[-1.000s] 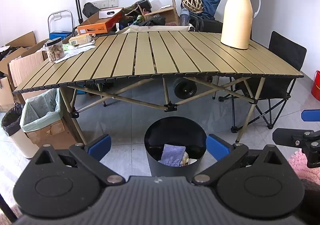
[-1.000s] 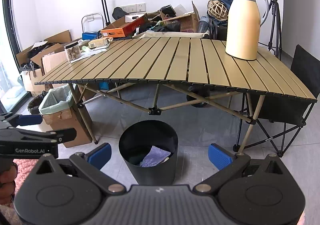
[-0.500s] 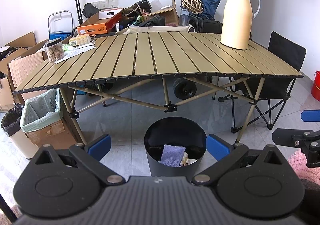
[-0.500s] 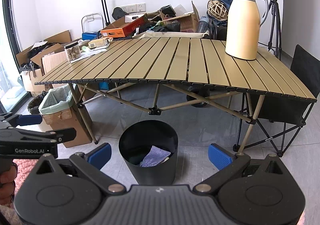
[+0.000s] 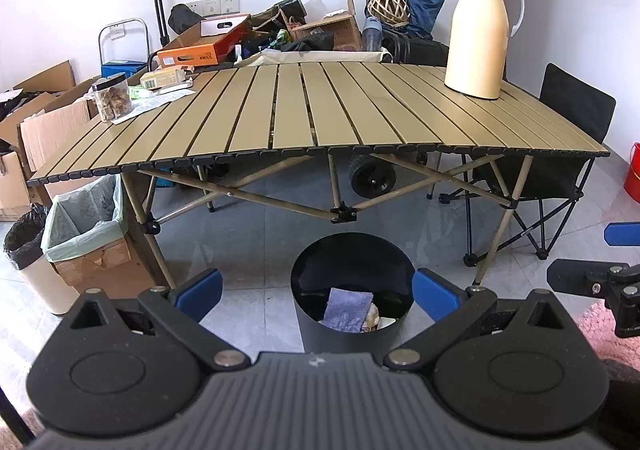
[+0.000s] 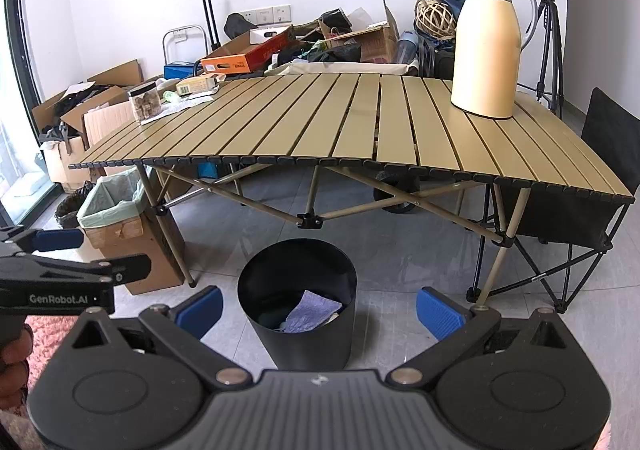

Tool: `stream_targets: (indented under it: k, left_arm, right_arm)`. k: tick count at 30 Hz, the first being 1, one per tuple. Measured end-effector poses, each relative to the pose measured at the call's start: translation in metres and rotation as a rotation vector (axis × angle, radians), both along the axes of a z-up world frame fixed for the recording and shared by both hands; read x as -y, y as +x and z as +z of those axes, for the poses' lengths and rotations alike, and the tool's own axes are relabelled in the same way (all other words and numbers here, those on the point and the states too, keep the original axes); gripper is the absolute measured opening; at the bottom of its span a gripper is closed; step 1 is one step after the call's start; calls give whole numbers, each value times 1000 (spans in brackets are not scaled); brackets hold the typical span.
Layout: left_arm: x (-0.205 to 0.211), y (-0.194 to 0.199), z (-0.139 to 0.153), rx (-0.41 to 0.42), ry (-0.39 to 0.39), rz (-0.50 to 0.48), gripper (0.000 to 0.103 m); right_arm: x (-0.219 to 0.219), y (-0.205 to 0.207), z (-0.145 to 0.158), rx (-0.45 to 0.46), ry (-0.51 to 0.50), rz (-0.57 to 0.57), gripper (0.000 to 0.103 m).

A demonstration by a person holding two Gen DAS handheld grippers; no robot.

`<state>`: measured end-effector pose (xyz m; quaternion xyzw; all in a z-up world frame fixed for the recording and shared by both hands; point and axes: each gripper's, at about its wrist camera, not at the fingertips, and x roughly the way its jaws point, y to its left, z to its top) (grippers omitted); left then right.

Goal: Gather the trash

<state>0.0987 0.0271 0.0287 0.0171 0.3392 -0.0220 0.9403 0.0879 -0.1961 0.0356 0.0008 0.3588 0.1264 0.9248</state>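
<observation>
Left wrist view shows the left hand-held gripper (image 5: pixel 316 292) with its blue fingers spread wide and nothing between them. It hangs over a black bin (image 5: pixel 352 290) that stands on the floor just in front of the counter's (image 5: pixel 304 122) near edge. Inside the bin lies a purple cloth (image 5: pixel 346 308) with some other small bits of trash beside it, so I think most of the job is done. The right hand-held gripper (image 6: pixel 319 308) is spread wide too and holds nothing, and from its view the same bin sits low in the middle. The near half of the counter looks bare. A tall cream jug (image 5: pixel 478 34) stands near the far right corner. A jar of brown bits (image 5: pixel 113 100), some paper (image 5: pixel 154 104) and a small yellow box (image 5: pixel 166 77) sit at the far left corner. I cannot tell if those are trash or things to keep; if they are trash, they are what is left to pick up. A cardboard box with a pale green bag (image 5: pixel 86 226) stands on the floor by the counter's left legs. The side of the left hand-held gripper, seen from the right wrist view, reads "GenRobot.AI". An orange box (image 5: pixel 196 54) behind the counter has dark writing too small to read.
</observation>
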Motion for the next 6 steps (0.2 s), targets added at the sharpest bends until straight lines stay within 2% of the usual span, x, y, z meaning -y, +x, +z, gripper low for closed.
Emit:
stream_targets:
  k: [6]
  left_arm:
    - [-1, 0, 0, 11, -1, 0, 103]
  right_arm:
    - [-1, 0, 0, -2, 0, 1, 103]
